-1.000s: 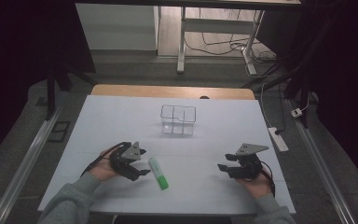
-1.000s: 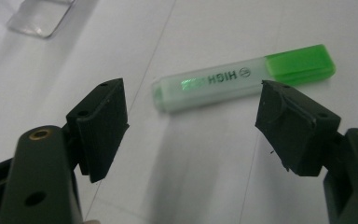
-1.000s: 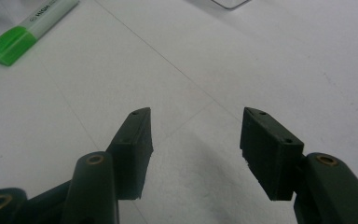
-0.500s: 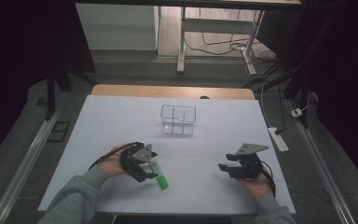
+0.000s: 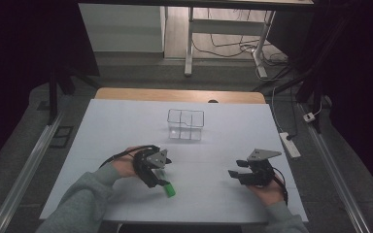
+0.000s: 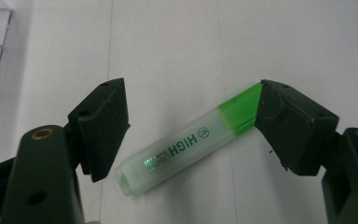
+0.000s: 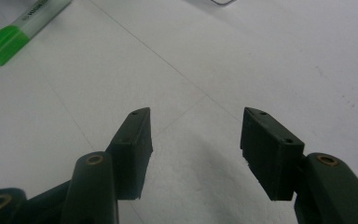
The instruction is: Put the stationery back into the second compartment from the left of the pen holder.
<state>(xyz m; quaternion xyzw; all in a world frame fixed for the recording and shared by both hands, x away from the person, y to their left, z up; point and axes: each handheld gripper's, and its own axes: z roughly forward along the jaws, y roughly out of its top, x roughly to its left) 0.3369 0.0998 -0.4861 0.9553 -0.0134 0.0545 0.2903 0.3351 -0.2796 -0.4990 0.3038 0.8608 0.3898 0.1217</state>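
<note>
- Fingers [image 6: 103, 126] of the left gripper [image 6: 191, 126] are standing wide apart, straddling the translucent plastic highlighter with the green cap [image 6: 191, 144], which is lying flat on the white table [image 6: 177, 46] and slanting between them.
- One finger is sitting at the cap end (touching or just beside, I cannot tell); nothing is being squeezed.
- Judging the step as a pick-up: turning the wrist to square the pads across the barrel, then closing, should be avoiding a skewed pinch.
- Right gripper [image 7: 196, 140] is hovering half-open and empty, well apart.

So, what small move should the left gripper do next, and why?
Probably lower a little and close the fingers on the highlighter. The left gripper is open, and the highlighter lies flat on the table, slanted between the fingers, not yet squeezed. The green cap sits against one finger.
</note>
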